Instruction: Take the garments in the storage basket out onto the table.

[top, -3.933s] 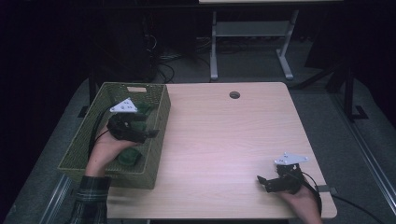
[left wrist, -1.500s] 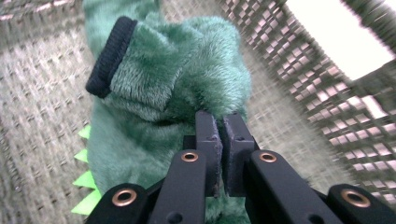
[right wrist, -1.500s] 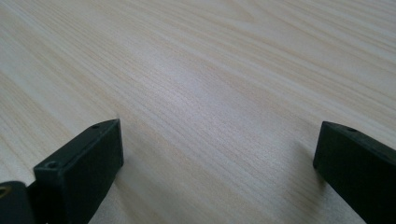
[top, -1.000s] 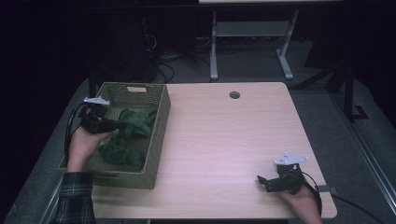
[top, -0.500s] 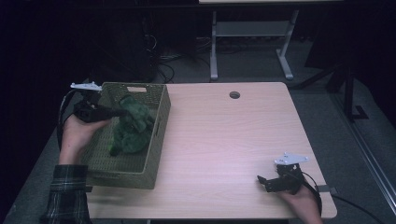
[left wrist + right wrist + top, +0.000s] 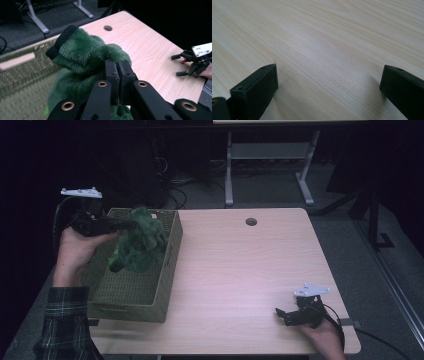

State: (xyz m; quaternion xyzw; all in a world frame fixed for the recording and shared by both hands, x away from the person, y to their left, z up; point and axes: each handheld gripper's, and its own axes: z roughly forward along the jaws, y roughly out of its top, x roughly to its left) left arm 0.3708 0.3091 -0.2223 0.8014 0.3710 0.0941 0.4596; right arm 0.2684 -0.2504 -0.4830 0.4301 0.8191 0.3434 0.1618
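Since the earlier frames the left tongs (image 6: 131, 225) have risen out of the woven olive-green rectangular basket (image 6: 167, 265), lifting the fuzzy dark-green plush toy (image 6: 141, 245) with them, while the right tongs (image 6: 281, 316) have stayed put near the close right corner of the pale wooden tabletop (image 6: 240, 265).

In the high view the left tongs sit above the basket's far left part, shut on the upper part of the plush toy, which hangs below and to the right of them over the basket's interior; the right tongs lie low on the tabletop, well apart from the toy, their jaws pointing left.

In the left gripper view the left tongs (image 6: 119, 75) are pinched narrow on the plush toy (image 6: 82, 55); a black knitted band edges the toy's top; the basket (image 6: 17, 70) lies below and left, and the right tongs (image 6: 180, 65) show spread, far to the right.

In the right gripper view the right tongs (image 6: 329, 82) stand wide, with bare tabletop (image 6: 324, 45) between the jaws.
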